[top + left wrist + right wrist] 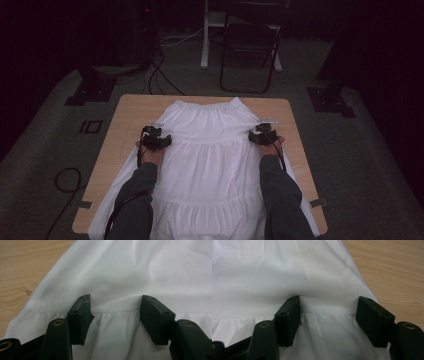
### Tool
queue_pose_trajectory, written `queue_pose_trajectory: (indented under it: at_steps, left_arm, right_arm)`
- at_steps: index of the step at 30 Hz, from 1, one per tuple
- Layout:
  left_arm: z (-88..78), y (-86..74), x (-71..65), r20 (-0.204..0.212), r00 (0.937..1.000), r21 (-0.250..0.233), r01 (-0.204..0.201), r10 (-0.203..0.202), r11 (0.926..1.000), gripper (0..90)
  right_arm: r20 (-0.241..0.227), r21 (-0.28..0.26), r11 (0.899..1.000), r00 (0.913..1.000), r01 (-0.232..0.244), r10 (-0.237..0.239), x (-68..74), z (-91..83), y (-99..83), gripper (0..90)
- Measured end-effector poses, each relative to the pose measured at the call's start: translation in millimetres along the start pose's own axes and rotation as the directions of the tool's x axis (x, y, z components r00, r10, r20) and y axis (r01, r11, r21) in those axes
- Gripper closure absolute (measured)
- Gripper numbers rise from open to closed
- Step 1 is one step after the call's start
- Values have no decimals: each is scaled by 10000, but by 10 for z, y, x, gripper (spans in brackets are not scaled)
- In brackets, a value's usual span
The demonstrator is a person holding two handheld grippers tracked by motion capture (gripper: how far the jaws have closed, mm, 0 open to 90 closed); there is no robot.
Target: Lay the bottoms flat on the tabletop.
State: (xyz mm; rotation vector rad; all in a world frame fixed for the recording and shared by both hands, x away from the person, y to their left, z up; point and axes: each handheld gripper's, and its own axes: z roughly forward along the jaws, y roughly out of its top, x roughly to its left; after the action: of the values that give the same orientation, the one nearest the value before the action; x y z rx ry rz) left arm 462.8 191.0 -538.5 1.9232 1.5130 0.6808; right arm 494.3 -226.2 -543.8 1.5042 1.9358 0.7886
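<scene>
**A:** What's biggest on your screens?

**B:** I see the wooden surface [129, 112], and nearly all of it is covered by a white tiered skirt [210, 150]. I'll place everything against that skirt. It lies flat along the length of the surface, its gathered waistband at the far end and its wide hem at the near edge, between my two sleeves. Bare wood shows on either side of it.

**A:** Anything beyond the skirt?

**B:** Past its waistband, on the floor, stands a dark folding chair [248, 47]. Black cables [159, 75] trail across the floor, off the skirt's far left corner.

**A:** And your hands?

**B:** My left tongs [156, 138] sit at the skirt's left edge, my right tongs [263, 135] at its right edge, both about level with the upper tier seam, roughly a third of the way down from the waistband.

**A:** Gripping it?

**B:** No. In the left gripper view the left tongs [115, 315] stand released, jaws wide apart, the gathered seam running across the gap between them, and the pads aren't pressing on the cloth. The right gripper view shows the same: the right tongs [328, 316] are released, jaws spread, with the seam between them. The cloth puckers slightly just ahead of each pair of jaws. Wood shows beyond the skirt's edge in both views.
</scene>
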Motion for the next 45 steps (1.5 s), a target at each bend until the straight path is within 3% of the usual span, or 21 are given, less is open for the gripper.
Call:
queue_pose_trajectory:
  at_steps: [2, 5, 10, 15, 20, 26, 30, 34, 37, 41, 45]
  left_arm:
    - [-62, 8, 6, 218, 9995, -89, -212, 214, 9997, 428]
    - [-198, 14, 13, 515, 9969, -259, -585, 598, 9980, 430]
    - [-528, -22, 70, 815, 9903, -492, -1088, 1125, 9929, 429]
    - [-888, -146, 173, 1001, 9826, -640, -1507, 1566, 9865, 425]
    - [-1195, -352, 288, 873, 9792, -764, -1765, 1829, 9813, 420]
    - [-1445, -653, 395, 566, 9834, -670, -1688, 1727, 9834, 413]
    - [-1597, -870, 540, 348, 9938, -691, -1028, 1054, 9923, 412]
    - [-1698, -1077, 687, -4, 9980, -407, -637, 637, 9971, 418]
    - [-1761, -1218, 758, -170, 9987, -158, -483, 481, 9987, 426]
    - [-1842, -1383, 802, -461, 9983, -32, -352, 350, 9994, 441]
    - [-1869, -1526, 832, -731, 9967, 385, -313, 340, 9988, 471]
  right_arm:
    - [189, 73, 10000, 9998, -9, 8, 13, -41, -1, 378]
    - [415, -24, 9982, 9973, 607, -605, 51, -150, 6, 399]
    - [279, -396, 9877, 9882, 1513, -1503, 76, -443, -61, 382]
    - [-40, -719, 9846, 9871, 1592, -1599, 20, -782, -193, 368]
    - [-500, -1044, 9818, 9851, 1587, -1645, 37, -1053, -366, 367]
    - [-1222, -729, 9824, 9760, 1722, -1802, 136, -1188, -606, 377]
    - [-1675, -287, 9860, 9717, 1641, -1666, 151, -1254, -787, 404]
    - [-1855, -91, 9870, 9696, 1606, -1594, 130, -1345, -959, 409]
    - [-2073, -52, 9892, 9675, 1467, -1446, 110, -1410, -1078, 410]
    - [-2044, -86, 9912, 9700, 1322, -1312, 91, -1493, -1244, 410]
    - [-1945, -170, 9931, 9739, 1163, -1173, 70, -1549, -1396, 410]
